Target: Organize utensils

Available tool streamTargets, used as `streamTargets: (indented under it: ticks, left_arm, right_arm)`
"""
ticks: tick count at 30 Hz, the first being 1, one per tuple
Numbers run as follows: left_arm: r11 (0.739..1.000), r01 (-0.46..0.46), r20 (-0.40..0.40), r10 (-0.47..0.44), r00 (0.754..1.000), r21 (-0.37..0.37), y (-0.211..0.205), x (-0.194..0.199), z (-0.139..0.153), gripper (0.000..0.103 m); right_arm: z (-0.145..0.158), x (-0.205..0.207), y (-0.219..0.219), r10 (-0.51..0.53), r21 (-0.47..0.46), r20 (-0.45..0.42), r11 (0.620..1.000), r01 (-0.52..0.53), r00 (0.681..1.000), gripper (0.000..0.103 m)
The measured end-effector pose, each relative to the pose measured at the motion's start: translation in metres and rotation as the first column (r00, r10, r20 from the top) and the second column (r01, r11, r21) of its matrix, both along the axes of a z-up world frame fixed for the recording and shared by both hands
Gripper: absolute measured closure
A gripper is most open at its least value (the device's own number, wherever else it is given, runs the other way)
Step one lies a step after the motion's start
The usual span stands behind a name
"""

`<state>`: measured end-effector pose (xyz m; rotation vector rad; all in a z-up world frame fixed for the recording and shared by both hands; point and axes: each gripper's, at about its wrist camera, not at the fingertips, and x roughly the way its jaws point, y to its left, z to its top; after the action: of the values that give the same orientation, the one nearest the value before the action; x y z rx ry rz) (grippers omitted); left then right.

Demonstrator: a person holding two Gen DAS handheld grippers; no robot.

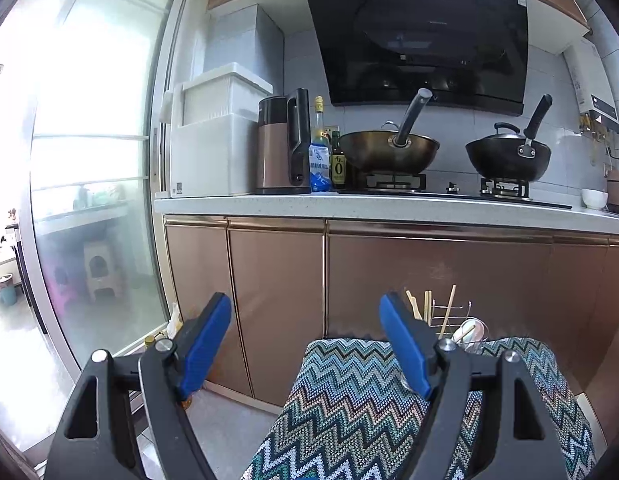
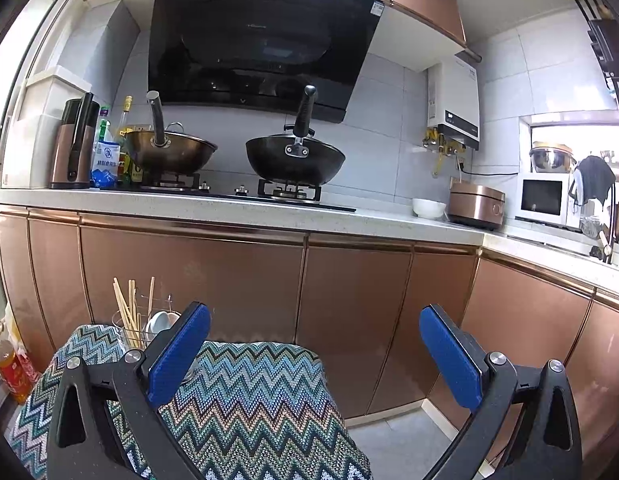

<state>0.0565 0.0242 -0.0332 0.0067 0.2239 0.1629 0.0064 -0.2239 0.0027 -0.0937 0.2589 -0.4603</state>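
Observation:
A wire utensil holder [image 1: 465,332] [image 2: 143,328] stands at the far end of a low surface covered with a zigzag-patterned cloth [image 1: 349,408] [image 2: 249,396]. Wooden chopsticks [image 1: 427,306] [image 2: 127,308] stick up from it, and white spoons [image 1: 467,330] [image 2: 159,322] lean inside. My left gripper [image 1: 305,312] is open and empty, hovering short of the holder, which sits just past its right finger. My right gripper [image 2: 315,322] is open and empty too, with the holder just beyond its left finger.
Copper cabinet doors [image 2: 189,280] close off the space behind the cloth. The counter [image 2: 229,208] above carries two woks [image 2: 295,160], a kettle [image 1: 283,144], bottles, a white bowl [image 2: 428,207] and a rice cooker [image 2: 475,206]. A glass sliding door [image 1: 97,160] is left; an oil bottle [image 2: 7,364] stands on the floor.

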Motion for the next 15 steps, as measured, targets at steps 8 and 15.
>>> streamTargets:
  ticks: [8, 15]
  left_arm:
    - [1.0, -0.007, -0.008, 0.007, 1.0, 0.001, 0.0029, 0.0013, -0.0031, 0.027]
    - [1.0, -0.006, -0.004, 0.006, 1.0, -0.001, 0.0031, 0.001, -0.003, 0.027]
  right_arm:
    - [-0.0011, 0.0001, 0.0, -0.002, -0.001, -0.001, 1.0, 0.002, 1.0, 0.0]
    - [-0.0007, 0.0004, 0.0026, -0.001, -0.005, -0.001, 1.0, 0.001, 1.0, 0.0]
